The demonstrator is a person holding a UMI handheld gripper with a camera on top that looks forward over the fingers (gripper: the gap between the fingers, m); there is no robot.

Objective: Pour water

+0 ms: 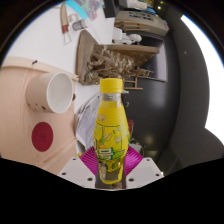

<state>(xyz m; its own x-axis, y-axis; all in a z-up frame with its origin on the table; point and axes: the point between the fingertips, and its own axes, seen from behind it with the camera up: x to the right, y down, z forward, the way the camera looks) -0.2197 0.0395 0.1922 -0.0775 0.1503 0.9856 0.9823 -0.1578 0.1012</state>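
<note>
Looking out along my gripper [112, 168], I have a yellow plastic bottle with an orange cap and green printed label [110, 133] standing upright between my two fingers. The magenta pads [91, 158] press against its lower body from both sides, so I am clamped on it. Beyond the bottle and off to one side, a white cylindrical cup [50, 92] lies with its open mouth turned toward me, resting on a pale beige tray [22, 125] that bears a round red spot [42, 136]. Farther back, the white tabletop [45, 40] carries a cluttered wooden rack [115, 55].
</note>
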